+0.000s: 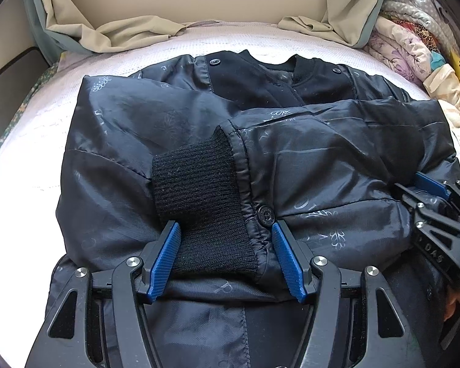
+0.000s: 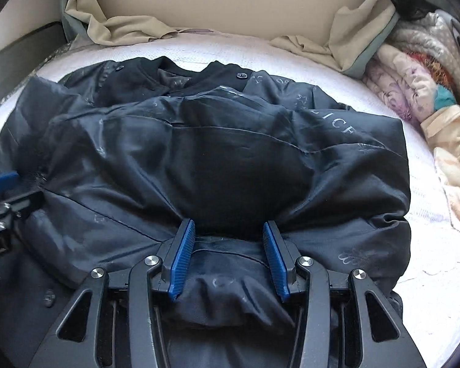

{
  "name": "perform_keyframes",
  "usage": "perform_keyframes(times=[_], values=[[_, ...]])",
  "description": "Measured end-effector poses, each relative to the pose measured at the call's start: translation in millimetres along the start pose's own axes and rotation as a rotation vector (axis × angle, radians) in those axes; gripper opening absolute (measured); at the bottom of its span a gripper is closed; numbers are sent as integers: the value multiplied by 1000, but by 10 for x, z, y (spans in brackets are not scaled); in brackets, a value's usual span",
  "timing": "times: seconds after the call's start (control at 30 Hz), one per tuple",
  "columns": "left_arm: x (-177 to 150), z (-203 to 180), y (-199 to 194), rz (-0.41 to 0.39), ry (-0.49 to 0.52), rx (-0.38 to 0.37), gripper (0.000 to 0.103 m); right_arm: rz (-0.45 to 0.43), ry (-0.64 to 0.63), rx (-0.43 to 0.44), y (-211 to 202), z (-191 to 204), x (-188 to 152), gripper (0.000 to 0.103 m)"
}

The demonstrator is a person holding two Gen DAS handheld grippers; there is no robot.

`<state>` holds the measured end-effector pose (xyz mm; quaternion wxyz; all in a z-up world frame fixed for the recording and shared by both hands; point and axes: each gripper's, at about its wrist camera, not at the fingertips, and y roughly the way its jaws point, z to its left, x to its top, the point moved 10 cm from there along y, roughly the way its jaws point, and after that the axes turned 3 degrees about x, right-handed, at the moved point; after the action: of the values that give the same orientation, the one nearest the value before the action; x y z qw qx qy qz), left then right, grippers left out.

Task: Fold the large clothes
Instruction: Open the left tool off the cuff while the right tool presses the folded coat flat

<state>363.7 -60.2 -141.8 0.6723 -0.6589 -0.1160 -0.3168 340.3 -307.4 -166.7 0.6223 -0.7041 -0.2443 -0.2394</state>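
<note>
A large black jacket (image 1: pixel 122 128) with faint silver print lies face up on the bed, both sleeves folded across its chest. The top sleeve ends in a black ribbed cuff (image 1: pixel 199 190). My left gripper (image 1: pixel 224 225) stands open around this cuff, which lies flat between the blue pads. In the right wrist view the jacket (image 2: pixel 230 153) fills the middle. My right gripper (image 2: pixel 228 222) is open at its right side, a loose fold of shiny fabric between the pads. The right gripper (image 1: pixel 432 196) also shows at the left wrist view's right edge.
The jacket rests on a white textured bed cover (image 1: pixel 24 184). Rumpled beige cloth (image 1: pixel 107 33) lies against the headboard at the back. A pile of folded patterned quilts (image 1: pixel 414 55) stands along the right side of the bed.
</note>
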Motion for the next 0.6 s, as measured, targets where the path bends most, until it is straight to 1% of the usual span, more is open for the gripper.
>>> perform_keyframes(times=[0.13,0.2,0.27,0.33,0.4,0.43,0.53,0.6], values=[[3,-10,-15,-12,2,-6,68,1,21,27,52,-21,1,42],[22,5,-39,-2,-7,-23,68,4,18,24,23,-16,26,43],[51,48,-90,20,-28,-51,69,6,34,39,-49,-20,59,43],[86,151,-174,40,-64,-70,74,23,80,86,-153,-48,105,45],[119,250,-269,35,-95,-97,75,30,152,161,-314,-103,173,48],[136,308,-328,31,-110,-108,75,17,198,208,-444,-157,224,51],[152,510,-500,15,-134,-112,76,-13,270,277,-735,-322,302,54],[116,643,-586,17,-157,-126,77,-9,304,317,-857,-418,290,56]])
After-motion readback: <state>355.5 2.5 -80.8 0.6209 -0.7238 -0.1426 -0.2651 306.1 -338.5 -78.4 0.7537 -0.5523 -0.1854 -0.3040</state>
